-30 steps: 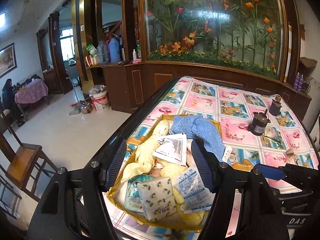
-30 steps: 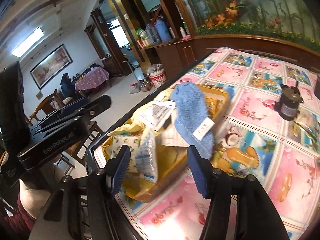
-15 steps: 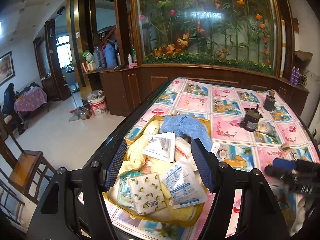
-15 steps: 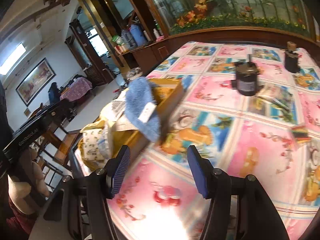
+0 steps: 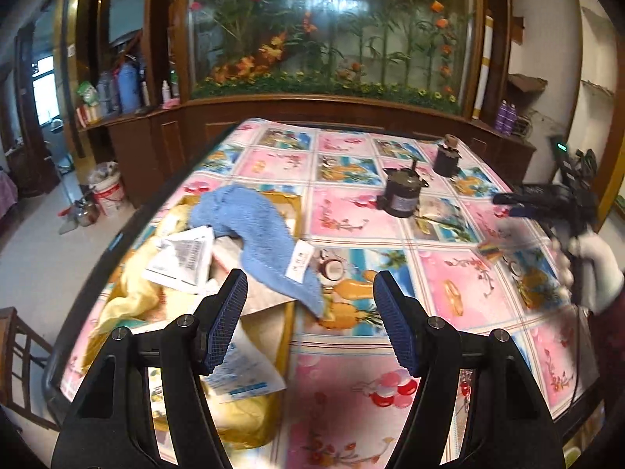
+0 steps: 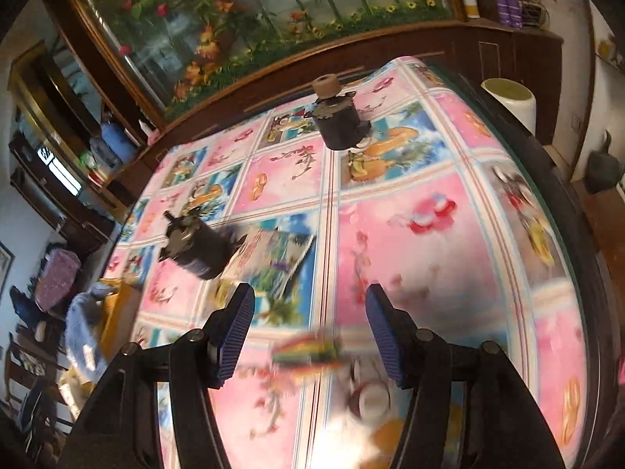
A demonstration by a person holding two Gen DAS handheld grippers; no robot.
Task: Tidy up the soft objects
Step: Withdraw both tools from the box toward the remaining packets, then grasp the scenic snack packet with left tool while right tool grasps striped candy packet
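Observation:
A yellow-lined cardboard box (image 5: pixel 291 328) at the table's left holds a yellow cloth (image 5: pixel 129 297), paper packets (image 5: pixel 183 258) and plastic sachets. A blue towel (image 5: pixel 258 230) with a white tag drapes over the box's right wall onto the tablecloth. My left gripper (image 5: pixel 312 324) hovers open over that wall, with nothing between its fingers. My right gripper (image 6: pixel 310 336) is open above a small, blurred rainbow-striped item (image 6: pixel 308 351) lying on the cloth. In the left wrist view, the right gripper (image 5: pixel 508 204) is at the far right, held by a white-gloved hand (image 5: pixel 597 269).
Two black motor-like cylinders (image 6: pixel 195 246) (image 6: pixel 340 121) stand on the flowered tablecloth (image 6: pixel 410 234), with a printed plastic packet (image 6: pixel 273 262) beside the nearer one. A white cylinder (image 6: pixel 508 101) stands beyond the table's far right edge. A wooden cabinet with a flower display (image 5: pixel 332 39) backs the table.
The right gripper swung away from the box, across the table to the right, and now hangs over the rainbow item. The left gripper turned right, so the box sits further left in its view.

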